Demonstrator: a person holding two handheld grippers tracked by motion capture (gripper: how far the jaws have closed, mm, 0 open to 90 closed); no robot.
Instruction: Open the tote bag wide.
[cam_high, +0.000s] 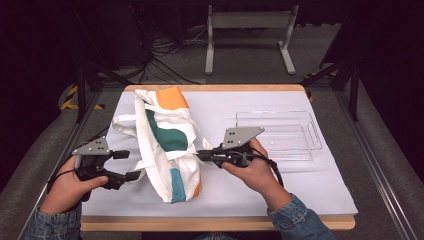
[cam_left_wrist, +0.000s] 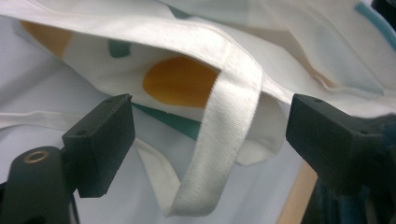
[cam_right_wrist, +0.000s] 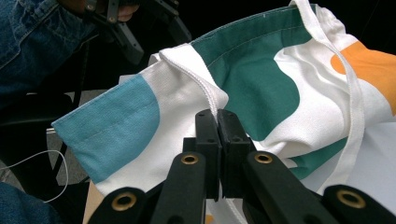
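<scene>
A white cloth tote bag (cam_high: 167, 145) with orange, green and teal patches lies crumpled left of the table's middle. My right gripper (cam_high: 202, 156) is at the bag's right side and is shut on its stitched rim (cam_right_wrist: 205, 91), which it pinches between its jaws (cam_right_wrist: 217, 117). My left gripper (cam_high: 131, 165) stands open at the bag's left side. In the left gripper view a white handle strap (cam_left_wrist: 229, 126) loops down between the wide-apart jaws of the left gripper (cam_left_wrist: 210, 112) without being pinched. The left gripper (cam_right_wrist: 140, 28) also appears far off beyond the bag.
A clear plastic tray (cam_high: 280, 132) sits on the white sheet (cam_high: 300, 185) to the right of my right hand. The wooden table edge (cam_high: 215, 223) runs along the front. A metal stand and cables are on the floor behind the table.
</scene>
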